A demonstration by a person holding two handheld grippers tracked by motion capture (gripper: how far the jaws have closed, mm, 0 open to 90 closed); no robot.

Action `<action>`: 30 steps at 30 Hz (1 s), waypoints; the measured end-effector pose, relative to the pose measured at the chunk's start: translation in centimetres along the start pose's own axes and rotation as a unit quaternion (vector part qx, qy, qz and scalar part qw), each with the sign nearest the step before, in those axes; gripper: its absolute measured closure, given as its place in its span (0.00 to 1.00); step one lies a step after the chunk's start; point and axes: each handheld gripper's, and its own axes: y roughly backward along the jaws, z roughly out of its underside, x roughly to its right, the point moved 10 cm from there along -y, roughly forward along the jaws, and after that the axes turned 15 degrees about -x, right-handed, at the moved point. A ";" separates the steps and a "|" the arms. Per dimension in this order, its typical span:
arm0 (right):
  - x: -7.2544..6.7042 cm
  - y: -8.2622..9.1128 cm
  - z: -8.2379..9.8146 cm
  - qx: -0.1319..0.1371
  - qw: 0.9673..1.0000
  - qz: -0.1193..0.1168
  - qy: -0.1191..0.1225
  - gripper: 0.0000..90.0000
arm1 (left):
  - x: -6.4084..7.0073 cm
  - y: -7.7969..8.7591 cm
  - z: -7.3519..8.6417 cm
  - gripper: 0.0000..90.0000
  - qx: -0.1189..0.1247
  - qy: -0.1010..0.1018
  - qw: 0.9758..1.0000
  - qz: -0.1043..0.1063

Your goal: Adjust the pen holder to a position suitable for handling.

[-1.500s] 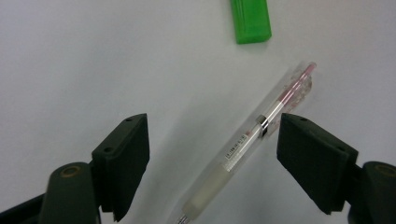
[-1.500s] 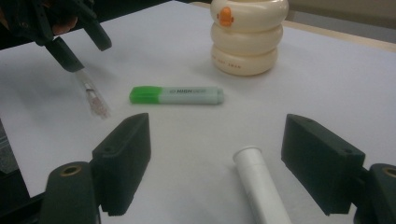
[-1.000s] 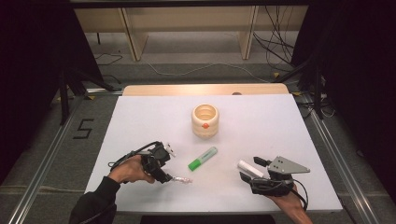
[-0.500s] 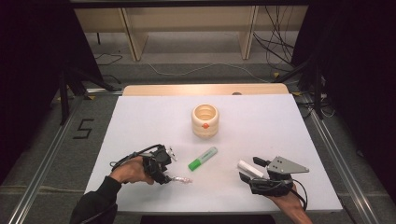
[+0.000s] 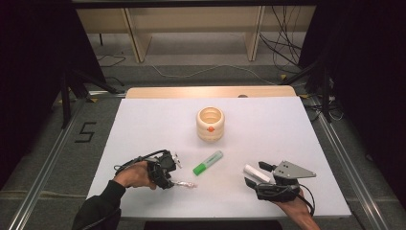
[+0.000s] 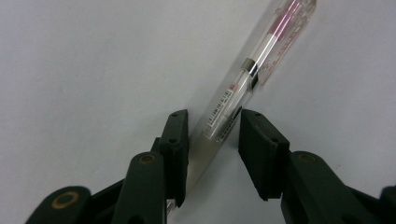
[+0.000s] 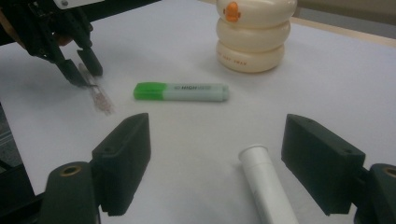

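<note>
Left gripper view: your left gripper (image 6: 212, 140) fingers have been closing, pen (image 6: 243, 86) between them but gaps remain; its long axis runs away from you. Right gripper (image 7: 217, 158) wide.

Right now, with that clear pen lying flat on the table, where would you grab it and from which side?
Across its barrel near the tip end, from above. The clear pen lies flat, long and thin, so the left gripper straddles it with one jaw on each long side; its jaws have just been closing around it.
</note>
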 end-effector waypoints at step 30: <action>-1.4 0.1 -0.5 0.001 1.000 -0.005 0.026 0.28 | 3.2 1.4 -1.5 0.88 0.020 -0.057 0.997 0.050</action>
